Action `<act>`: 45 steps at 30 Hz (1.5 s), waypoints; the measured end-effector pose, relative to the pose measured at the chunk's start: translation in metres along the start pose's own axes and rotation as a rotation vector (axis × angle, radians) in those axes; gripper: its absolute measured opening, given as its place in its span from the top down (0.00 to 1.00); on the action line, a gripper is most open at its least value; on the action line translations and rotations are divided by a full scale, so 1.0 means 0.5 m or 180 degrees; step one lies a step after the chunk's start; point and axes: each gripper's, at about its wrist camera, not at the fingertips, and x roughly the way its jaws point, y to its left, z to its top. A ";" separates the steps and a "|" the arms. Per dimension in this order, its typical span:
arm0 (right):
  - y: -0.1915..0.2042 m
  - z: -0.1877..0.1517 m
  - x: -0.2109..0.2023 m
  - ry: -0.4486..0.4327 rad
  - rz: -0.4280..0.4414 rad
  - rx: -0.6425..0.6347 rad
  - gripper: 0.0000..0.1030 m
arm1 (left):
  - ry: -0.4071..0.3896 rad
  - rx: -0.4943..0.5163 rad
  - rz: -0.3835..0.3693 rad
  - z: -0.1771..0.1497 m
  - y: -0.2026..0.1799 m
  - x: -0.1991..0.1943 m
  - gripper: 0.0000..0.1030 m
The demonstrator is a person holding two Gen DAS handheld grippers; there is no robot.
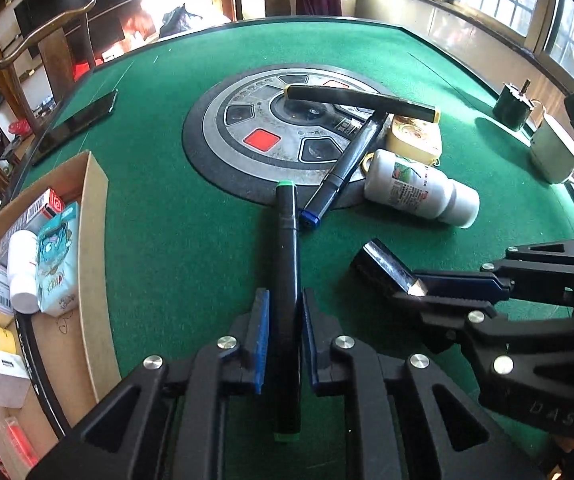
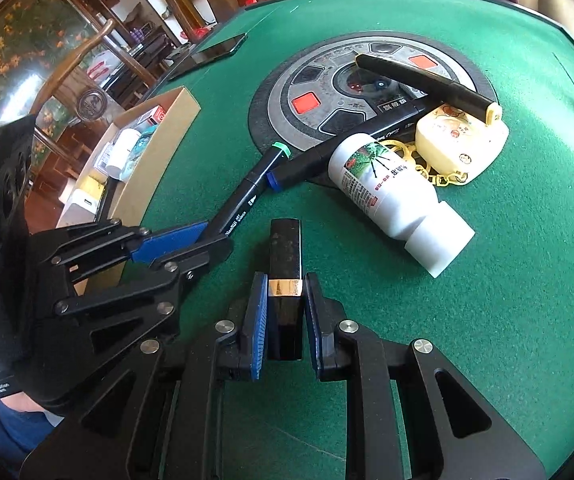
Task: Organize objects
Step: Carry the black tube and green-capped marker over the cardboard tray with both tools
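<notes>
Gripping green-capped marker (image 1: 287, 276) in left gripper (image 1: 283, 344), pads clamped on barrel, low over green table (image 1: 159, 184). Pinching black rectangular case (image 2: 285, 280) in right gripper (image 2: 285, 320), jaws nearly closed. Sitting left: cardboard box (image 1: 95, 240), partly filled.

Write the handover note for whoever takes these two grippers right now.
Left gripper: shut on the green-capped marker.
Right gripper: shut on a black rectangular stick with a gold band.
Cardboard box at the left table edge already holds small boxes and a white bottle.
Still on the felt: blue-capped marker, yellow-capped marker, white bottle, cream case with chain.
Next, likely: drop both held items in the box.
</notes>
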 end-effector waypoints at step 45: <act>0.212 0.002 -0.038 -0.0227 0.0527 -0.0413 0.83 | -0.1076 -0.1357 -0.0357 -0.240 0.309 -0.258 0.87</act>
